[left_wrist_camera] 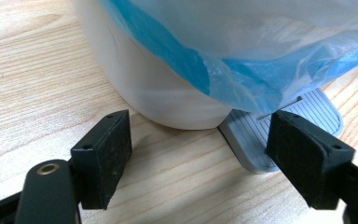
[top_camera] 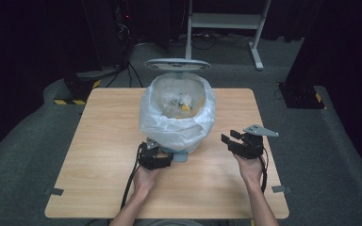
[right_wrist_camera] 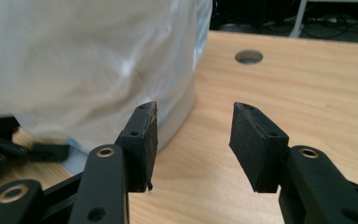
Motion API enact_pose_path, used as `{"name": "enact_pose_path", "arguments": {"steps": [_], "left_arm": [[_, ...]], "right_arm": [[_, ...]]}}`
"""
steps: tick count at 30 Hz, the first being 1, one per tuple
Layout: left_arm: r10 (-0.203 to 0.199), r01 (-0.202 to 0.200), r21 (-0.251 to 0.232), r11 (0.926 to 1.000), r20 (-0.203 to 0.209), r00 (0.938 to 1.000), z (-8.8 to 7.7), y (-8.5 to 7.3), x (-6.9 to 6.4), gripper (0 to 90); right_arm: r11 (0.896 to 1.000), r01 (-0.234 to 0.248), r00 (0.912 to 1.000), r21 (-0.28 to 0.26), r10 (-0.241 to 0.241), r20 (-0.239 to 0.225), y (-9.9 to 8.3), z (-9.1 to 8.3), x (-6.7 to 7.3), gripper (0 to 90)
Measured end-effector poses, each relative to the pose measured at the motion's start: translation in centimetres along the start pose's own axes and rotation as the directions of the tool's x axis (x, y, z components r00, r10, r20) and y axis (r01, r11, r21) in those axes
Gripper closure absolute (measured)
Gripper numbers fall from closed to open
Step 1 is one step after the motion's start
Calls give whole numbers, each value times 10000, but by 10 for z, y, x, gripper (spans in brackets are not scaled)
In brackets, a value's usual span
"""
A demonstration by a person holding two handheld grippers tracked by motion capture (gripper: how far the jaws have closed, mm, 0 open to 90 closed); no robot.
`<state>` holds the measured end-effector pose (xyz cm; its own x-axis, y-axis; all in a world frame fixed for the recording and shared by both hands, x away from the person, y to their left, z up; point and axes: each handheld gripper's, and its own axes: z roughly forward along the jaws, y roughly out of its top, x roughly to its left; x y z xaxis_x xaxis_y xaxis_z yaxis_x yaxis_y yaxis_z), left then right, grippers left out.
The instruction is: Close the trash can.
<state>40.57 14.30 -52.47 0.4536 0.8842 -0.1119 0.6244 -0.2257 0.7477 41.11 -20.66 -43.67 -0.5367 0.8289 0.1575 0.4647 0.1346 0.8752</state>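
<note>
A white pedal bin [top_camera: 176, 141] lined with a translucent plastic bag [top_camera: 174, 117] stands mid-table, its lid [top_camera: 177, 64] raised at the back. Scraps, one of them yellow [top_camera: 185, 107], lie inside. My left gripper [top_camera: 162, 154] sits low at the bin's front base. In the left gripper view its jaws [left_wrist_camera: 200, 119] stand open, one on each side of the bin's foot [left_wrist_camera: 168, 93], and the right pad is over the grey ribbed pedal [left_wrist_camera: 247, 140]. My right gripper [top_camera: 231, 136] is open beside the bin's right flank [right_wrist_camera: 74, 60], with nothing between its pads [right_wrist_camera: 196, 109].
The wooden table [top_camera: 99, 141] has bare room left and right of the bin and a round cable hole [right_wrist_camera: 249, 57] towards the back. A white desk frame [top_camera: 226, 21] and dark equipment stand on the floor beyond. Cables trail from both grippers towards the front edge.
</note>
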Motion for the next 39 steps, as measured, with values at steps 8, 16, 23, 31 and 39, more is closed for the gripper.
{"name": "enact_pose_path", "arguments": {"steps": [8,16,23,31,39], "left_arm": [[-51,52,-31,10000,77,10000,0,0,0,222],[-117,117,-45,9999,57,9999,-1,-1,0,222],[-135,135,-59,9999,76,9999,-1,-1,0,222],[-246,248,-158,9996,147,9996,0,-1,1,221],[-280,284,-199,9994,174,9995,-1,-2,1,218]], "right_arm": [[9987,-236,9996,450,228,181,-26,10,-5,502],[9968,-312,9982,729,273,543,-46,14,-9,487],[9931,-235,9962,1147,136,861,-61,23,-11,479],[9833,-53,9919,1817,-179,1258,-74,35,-13,462],[9743,111,9877,2249,-457,1495,-79,43,-12,447]]}}
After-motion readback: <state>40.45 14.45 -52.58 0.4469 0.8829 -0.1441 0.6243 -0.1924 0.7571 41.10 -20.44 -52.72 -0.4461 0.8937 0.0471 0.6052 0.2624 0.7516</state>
